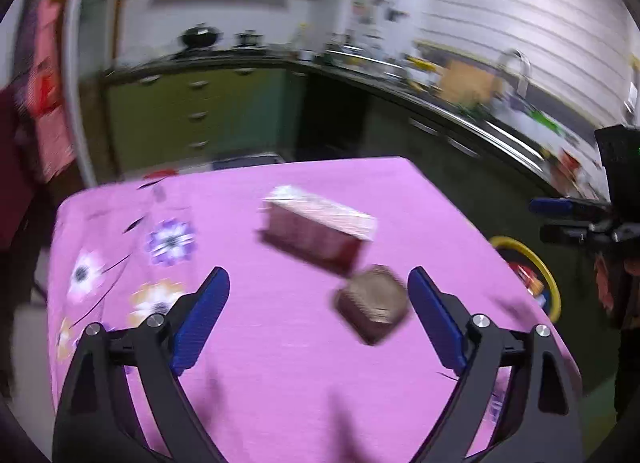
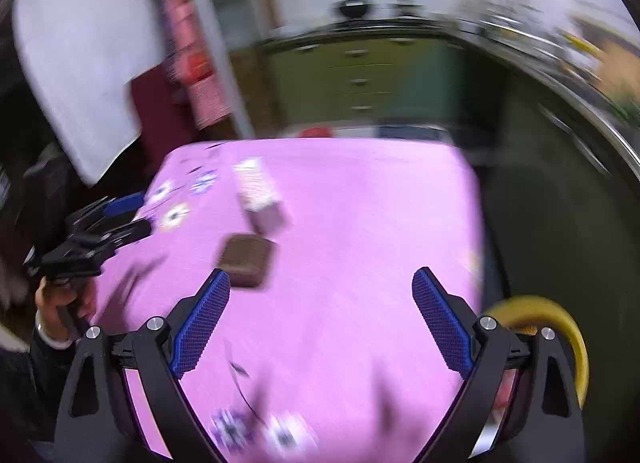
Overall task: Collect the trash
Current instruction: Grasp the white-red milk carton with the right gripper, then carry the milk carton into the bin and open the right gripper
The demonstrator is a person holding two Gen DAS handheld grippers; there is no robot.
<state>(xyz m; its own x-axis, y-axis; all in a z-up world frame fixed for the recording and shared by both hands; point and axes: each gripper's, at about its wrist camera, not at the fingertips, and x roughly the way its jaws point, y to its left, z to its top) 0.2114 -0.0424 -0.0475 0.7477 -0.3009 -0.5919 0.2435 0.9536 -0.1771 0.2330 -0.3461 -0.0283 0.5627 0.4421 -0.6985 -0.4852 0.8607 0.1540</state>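
Observation:
A small brown box (image 1: 372,309) lies on the pink tablecloth (image 1: 288,363), just inside the right finger of my left gripper (image 1: 318,283), which is open and empty above the table. A longer red and white carton (image 1: 320,227) lies just beyond it. In the right wrist view the brown box (image 2: 246,259) sits by the left finger of my right gripper (image 2: 322,283), also open and empty, with the carton (image 2: 258,191) farther back. The left gripper (image 2: 100,231) shows there at the table's left edge. Both views are motion-blurred.
A yellow-rimmed bin (image 1: 536,275) with colourful wrappers inside stands beside the table's right edge; its rim also shows in the right wrist view (image 2: 560,327). Green kitchen cabinets (image 1: 192,111) and a cluttered dark counter (image 1: 460,99) lie beyond. Flower prints mark the cloth's left side.

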